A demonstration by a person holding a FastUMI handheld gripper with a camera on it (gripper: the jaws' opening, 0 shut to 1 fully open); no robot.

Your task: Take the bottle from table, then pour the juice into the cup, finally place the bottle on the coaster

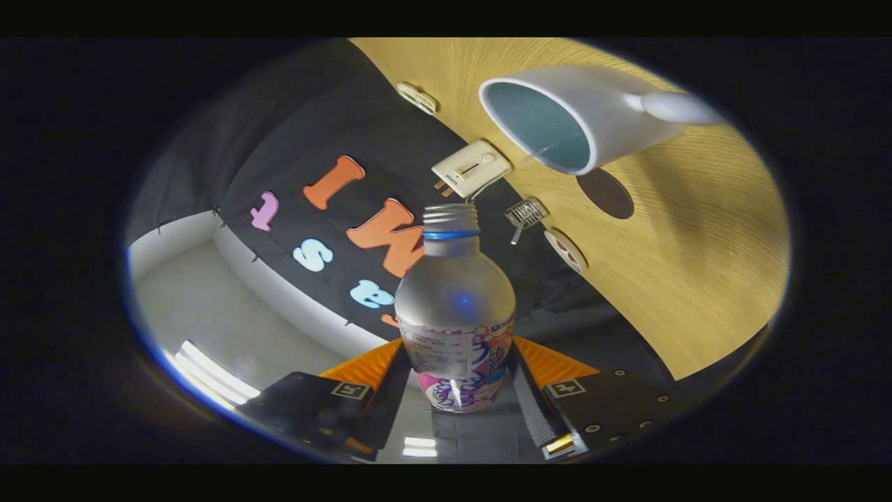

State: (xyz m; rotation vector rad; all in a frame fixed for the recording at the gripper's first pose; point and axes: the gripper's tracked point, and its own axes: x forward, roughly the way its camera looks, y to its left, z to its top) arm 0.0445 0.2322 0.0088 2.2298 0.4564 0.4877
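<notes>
Right, fingers clamped on the bottle (454, 328) at its labelled lower body, one each side; gripper (456, 390) is rolled hard toward the cup (557, 118). Cap off, neck just short of the rim. Looks light and smooth plastic, likely slippery; the low grip suits it. Coaster (605, 193) sits beside the cup on the table (697, 265).

bottle (454, 307): 1 | cup (585, 115): 1 | coaster (605, 193): 1 | hand-held gripper (456, 390): 1, clamped on bottle | table (697, 265): 1
</notes>
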